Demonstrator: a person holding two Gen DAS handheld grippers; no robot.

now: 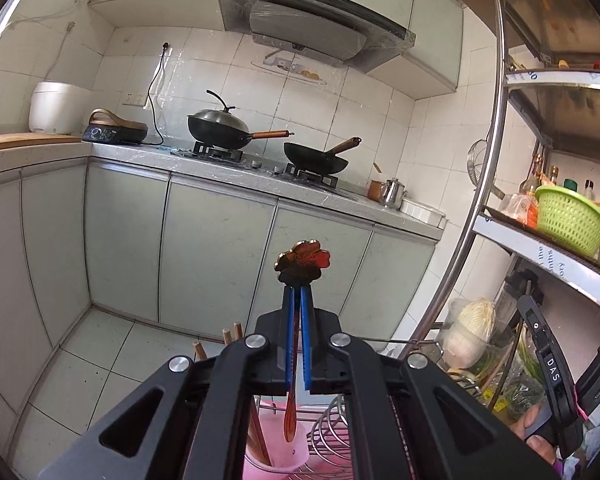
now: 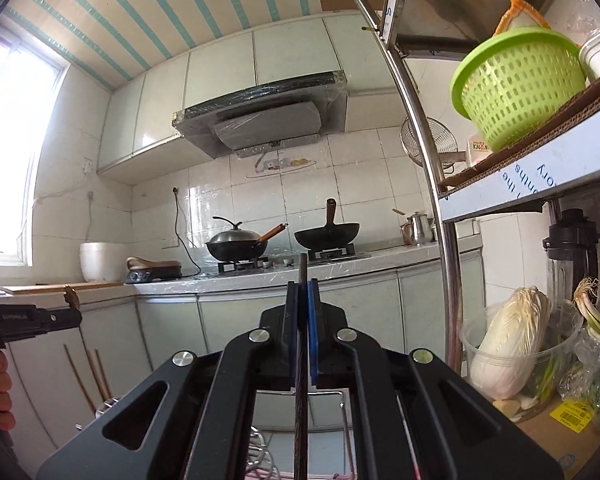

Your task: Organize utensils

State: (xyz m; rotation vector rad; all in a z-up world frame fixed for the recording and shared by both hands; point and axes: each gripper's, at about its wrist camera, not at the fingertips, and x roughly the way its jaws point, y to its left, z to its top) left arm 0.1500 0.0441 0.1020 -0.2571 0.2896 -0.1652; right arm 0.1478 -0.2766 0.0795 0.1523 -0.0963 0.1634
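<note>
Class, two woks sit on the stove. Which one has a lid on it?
The left wok has the lid, a grey dome with a curved black handle. The right wok, nearer the steel kettle, sits open with no cover.

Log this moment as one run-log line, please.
left tool: shut on flower-handled spoon, over pink cup | right tool: shut on dark chopstick | dish rack below

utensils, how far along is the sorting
Partly done: wooden chopsticks already stand in the pink cup. In hand: the left gripper clamps a flower-ended spoon above that cup, and the right gripper clamps a dark chopstick. Both remain to be placed.
</note>
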